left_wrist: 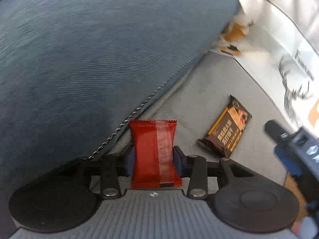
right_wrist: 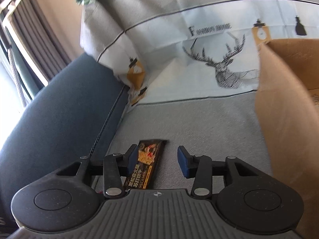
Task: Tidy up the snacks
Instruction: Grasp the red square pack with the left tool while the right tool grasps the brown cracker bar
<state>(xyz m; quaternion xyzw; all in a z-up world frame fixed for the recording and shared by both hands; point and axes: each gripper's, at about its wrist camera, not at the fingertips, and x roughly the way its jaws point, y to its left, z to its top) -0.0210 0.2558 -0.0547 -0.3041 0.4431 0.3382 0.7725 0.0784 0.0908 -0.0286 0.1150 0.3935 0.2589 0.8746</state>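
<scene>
My left gripper (left_wrist: pixel 154 157) is shut on a red snack packet (left_wrist: pixel 154 151), held upright between the blue pads above the grey sofa seat (left_wrist: pixel 199 99). A dark brown snack packet (left_wrist: pixel 227 127) lies flat on the seat to its right. In the right wrist view the same brown packet (right_wrist: pixel 145 163) lies on the seat under my open right gripper (right_wrist: pixel 157 160), close to its left finger (right_wrist: pixel 132 159). The right gripper also shows at the right edge of the left wrist view (left_wrist: pixel 289 139).
A dark blue sofa armrest (left_wrist: pixel 89 59) rises on the left. A white deer-print cover (right_wrist: pixel 209 59) drapes the backrest. A cardboard box (right_wrist: pixel 289 109) stands on the seat at the right. A curtain and window (right_wrist: pixel 18 39) are at far left.
</scene>
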